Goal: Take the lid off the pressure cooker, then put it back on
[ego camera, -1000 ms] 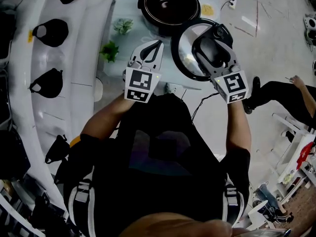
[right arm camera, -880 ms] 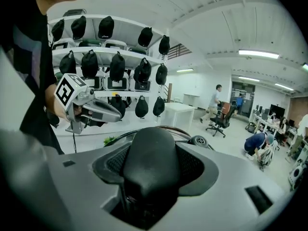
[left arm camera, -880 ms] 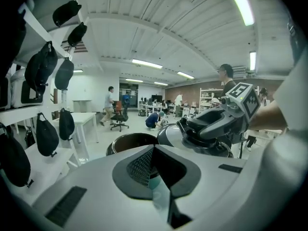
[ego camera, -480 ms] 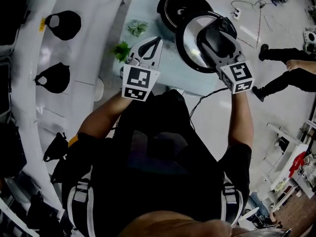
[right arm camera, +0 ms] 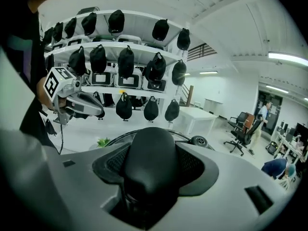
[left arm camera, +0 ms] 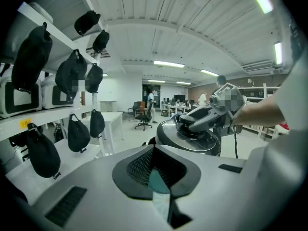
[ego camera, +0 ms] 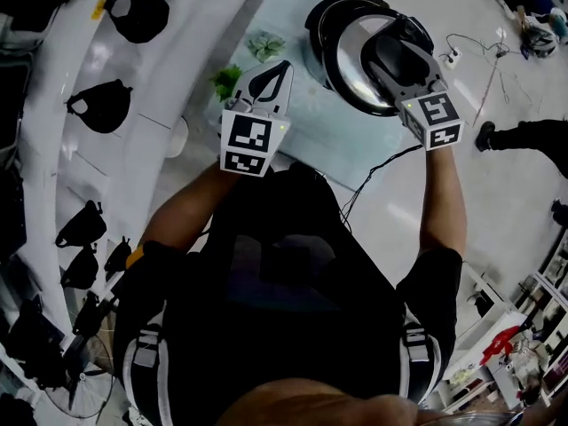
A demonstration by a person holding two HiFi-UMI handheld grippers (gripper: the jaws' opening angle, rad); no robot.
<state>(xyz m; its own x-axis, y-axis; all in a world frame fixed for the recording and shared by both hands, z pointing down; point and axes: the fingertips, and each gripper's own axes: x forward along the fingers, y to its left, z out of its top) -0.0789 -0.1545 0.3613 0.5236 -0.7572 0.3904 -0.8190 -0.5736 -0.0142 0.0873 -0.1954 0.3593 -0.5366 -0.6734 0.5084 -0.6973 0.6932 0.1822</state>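
**Head view:** The right gripper is clamped wide on the black handle of the lid. The lid is carried over the cooker, whose dark rim shows only at the lid's far and left edges. The handle's long axis runs in line with the gripper, away from the person. The left gripper is closed and empty, beside the cooker over the table. Two plants stand just left of the cooker, and a cable hangs off the table edge below it. Shelves of black bags lie well to the cooker's left.

**Left gripper view:** Its jaws meet with nothing between them. Beyond them the lid sits close to level above the cooker; whether they touch I cannot tell. A chair shows far behind.

**Right gripper view:** The handle fills the jaws and hides the cooker; only the lid's rim shows.
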